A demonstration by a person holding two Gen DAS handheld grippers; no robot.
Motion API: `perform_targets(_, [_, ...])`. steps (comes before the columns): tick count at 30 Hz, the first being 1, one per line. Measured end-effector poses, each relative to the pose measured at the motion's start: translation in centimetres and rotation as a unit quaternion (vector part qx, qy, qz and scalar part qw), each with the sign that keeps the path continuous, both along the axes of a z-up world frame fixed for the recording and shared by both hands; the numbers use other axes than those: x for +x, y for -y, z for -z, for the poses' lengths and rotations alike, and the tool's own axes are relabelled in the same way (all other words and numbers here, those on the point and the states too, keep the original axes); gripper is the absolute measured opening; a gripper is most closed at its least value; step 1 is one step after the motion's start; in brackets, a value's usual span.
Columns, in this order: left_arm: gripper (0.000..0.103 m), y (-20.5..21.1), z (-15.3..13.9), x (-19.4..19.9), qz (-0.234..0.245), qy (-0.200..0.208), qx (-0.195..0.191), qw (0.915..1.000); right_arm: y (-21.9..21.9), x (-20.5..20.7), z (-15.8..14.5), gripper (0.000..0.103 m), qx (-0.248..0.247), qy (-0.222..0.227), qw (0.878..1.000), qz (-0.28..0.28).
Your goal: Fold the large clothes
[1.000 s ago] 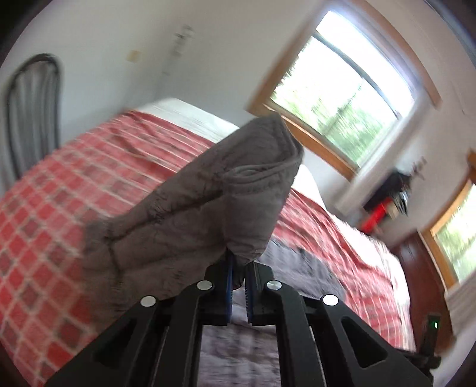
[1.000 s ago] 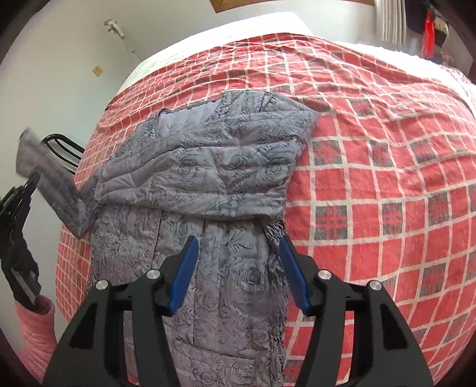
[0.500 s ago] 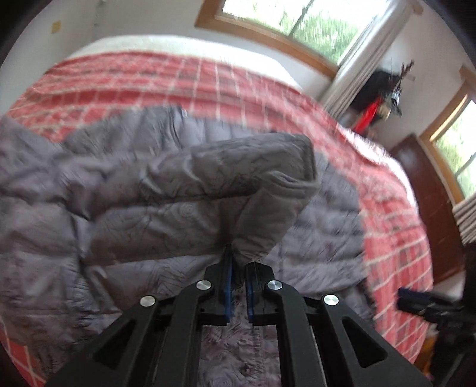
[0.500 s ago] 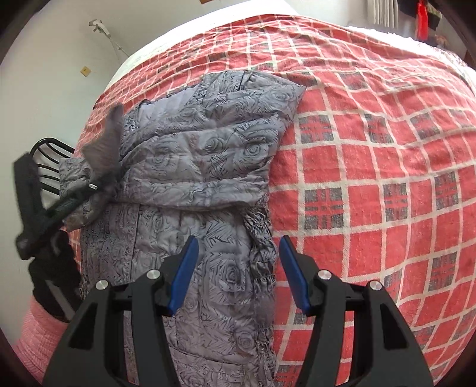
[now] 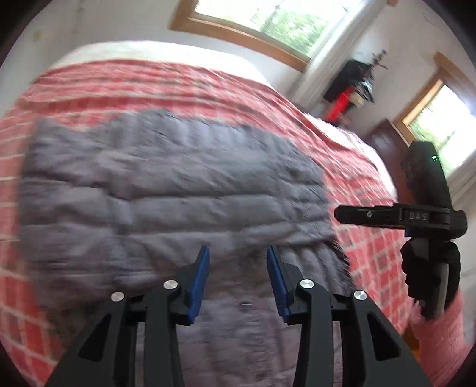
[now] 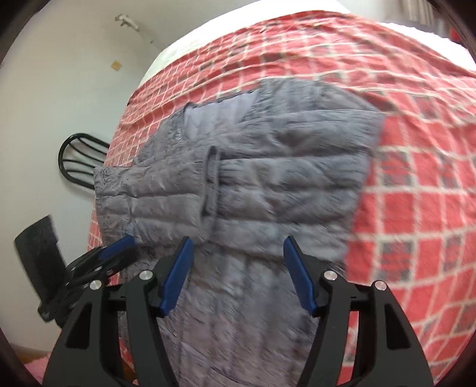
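Note:
A grey quilted jacket (image 5: 178, 202) lies flat on the red checked bedspread (image 5: 148, 86), both sleeves folded across its chest. In the right wrist view the jacket (image 6: 267, 184) shows a sleeve cuff (image 6: 211, 184) resting at mid-chest. My left gripper (image 5: 237, 256) is open and empty just above the jacket's lower part. My right gripper (image 6: 235, 247) is open and empty above the jacket's lower body. The left gripper also shows at the lower left of the right wrist view (image 6: 116, 250), and the right gripper at the right edge of the left wrist view (image 5: 416, 217).
A black metal chair (image 6: 80, 160) stands by the white wall left of the bed. Windows (image 5: 267, 20) and a dark stand with red items (image 5: 348, 89) are beyond the bed. The bedspread (image 6: 416, 178) extends bare to the right of the jacket.
My left gripper carried the sleeve across the jacket, opened and let it go; the sleeve now lies folded on the chest. The right gripper stayed open.

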State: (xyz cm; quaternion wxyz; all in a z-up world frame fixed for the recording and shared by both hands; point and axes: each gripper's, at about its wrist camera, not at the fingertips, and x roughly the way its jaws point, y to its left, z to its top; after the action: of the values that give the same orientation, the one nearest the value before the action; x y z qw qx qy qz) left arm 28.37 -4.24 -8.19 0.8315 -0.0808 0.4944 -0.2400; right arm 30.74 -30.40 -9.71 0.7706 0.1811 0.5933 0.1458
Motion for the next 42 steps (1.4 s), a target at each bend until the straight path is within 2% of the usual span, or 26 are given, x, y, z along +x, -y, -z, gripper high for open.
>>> perform_targets(3, [0.04,-3.6,-0.1,1.1,-0.061,0.003,0.018,0.9979,-2.3,2.3,1.3,0.063,0.014,-0.014,1.0,-0.02])
perform_targets(6, [0.039,-6.8,0.6,2.3,-0.109,-0.017,0.003,0.9939,-4.2,4.5,3.5,0.063,-0.006,-0.041,0.999,-0.034])
perform_targets(7, [0.039,-7.3,0.6,2.4,-0.117,-0.017,0.001,0.993,-4.7,5.1,4.3,0.058,-0.012,-0.051,0.998,-0.037])
perform_targets(10, [0.039,-8.2,0.5,2.2,-0.121,-0.009,0.0,0.9927,-5.4,5.6,4.9,0.026,0.01,-0.055,0.997,-0.048])
perform_targets(11, [0.039,-8.3,0.3,2.2,-0.12,-0.004,0.003,0.9927,-5.4,5.6,4.6,0.019,0.014,-0.049,0.998,-0.049])
perform_targets(14, [0.039,-8.6,0.0,2.4,-0.123,0.003,0.004,0.9924,-4.0,5.0,2.1,0.01,0.013,-0.012,0.999,-0.042])
perform_targets(18, [0.039,-8.3,-0.2,3.3,-0.12,0.007,0.001,0.9927,0.0,3.2,-1.4,0.01,-0.01,0.028,1.0,-0.002])
perform_targets(22, [0.039,-6.5,0.7,4.5,-0.106,0.004,0.009,0.9943,4.1,1.2,-2.9,0.01,-0.027,0.041,0.998,0.038])
perform_targets(26, [0.039,-4.7,2.4,6.0,-0.095,-0.003,0.037,0.9948,7.3,-0.5,-1.8,0.01,-0.031,0.026,0.997,0.072])
perform_targets(30, [0.039,-4.0,5.0,7.4,-0.093,-0.028,0.064,0.9932,7.9,-0.7,1.9,0.01,-0.035,-0.007,0.996,0.085])
perform_targets(34, [0.037,-4.0,6.8,8.1,-0.085,-0.036,0.072,0.9932,7.5,-0.3,5.8,0.013,-0.038,-0.035,0.994,0.091])
perform_targets(37, [0.037,-3.8,6.9,8.0,-0.081,-0.036,0.08,0.9928,7.6,-0.4,5.8,0.013,-0.04,-0.036,0.995,0.088])
perform_targets(39, [0.037,-3.6,6.5,8.0,-0.079,-0.037,0.093,0.9919,7.5,-0.4,4.9,0.018,-0.053,-0.033,0.994,0.084])
perform_targets(41, [0.036,-3.3,5.5,7.9,-0.079,-0.033,0.102,0.991,7.5,-0.9,2.7,0.027,-0.092,-0.015,0.991,0.091])
perform_targets(42, [0.036,-3.2,4.8,7.7,-0.08,-0.026,0.101,0.9914,7.3,-1.1,1.6,0.027,-0.117,0.002,0.989,0.094])
